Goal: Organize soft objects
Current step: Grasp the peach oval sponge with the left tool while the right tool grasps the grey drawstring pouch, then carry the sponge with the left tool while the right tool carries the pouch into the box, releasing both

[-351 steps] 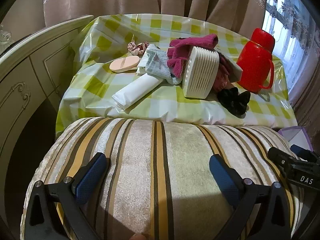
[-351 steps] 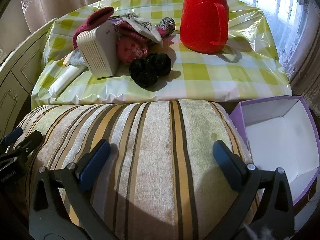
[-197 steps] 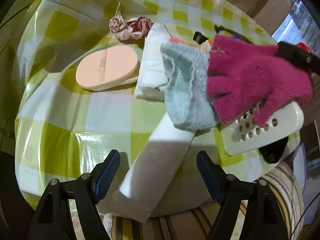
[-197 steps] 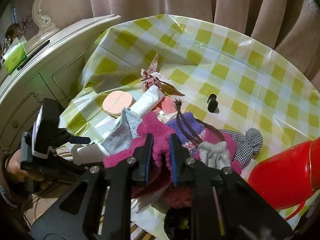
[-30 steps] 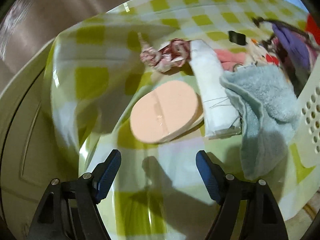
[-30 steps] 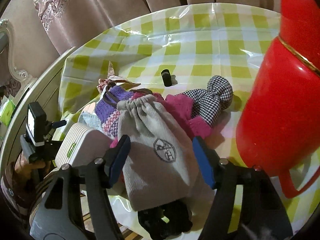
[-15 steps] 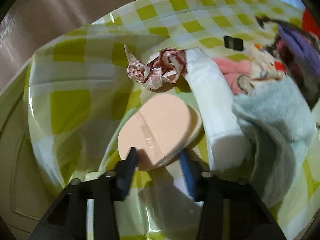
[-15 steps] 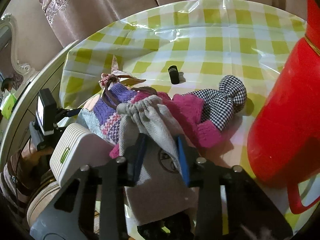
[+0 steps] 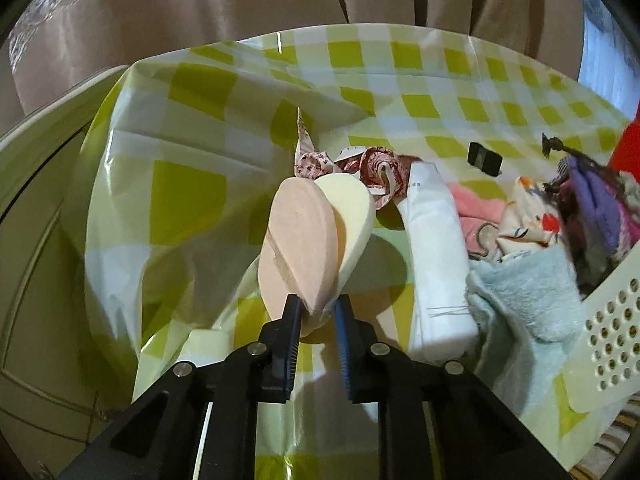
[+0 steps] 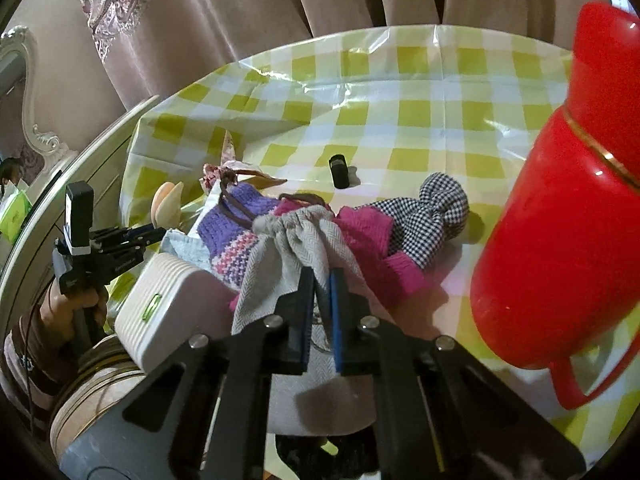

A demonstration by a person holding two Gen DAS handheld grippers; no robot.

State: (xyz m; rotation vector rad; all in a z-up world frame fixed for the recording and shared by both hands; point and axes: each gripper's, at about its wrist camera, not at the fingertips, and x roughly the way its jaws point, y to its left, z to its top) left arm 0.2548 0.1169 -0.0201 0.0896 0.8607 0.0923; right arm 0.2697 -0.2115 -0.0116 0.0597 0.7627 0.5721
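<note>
While curtains point(image 9: 240, 12) back the checked tablecloth point(image 10: 432, 92), left claw point(image 9: 316, 312) pinches sponge point(image 9: 300, 240), right claw point(image 10: 320, 280) pinches pouch point(image 10: 280, 256).

We see both views bent by strong fisheye curvature, with black vignette at the corners. Light falls from above and the right, where a window shows pale blue. The glossy tablecloth point(image 10: 420, 92) carries white glare streaks, and the sponge point(image 9: 304, 236) casts a soft shadow. Edges blur slightly; the centres stay fairly sharp.
</note>
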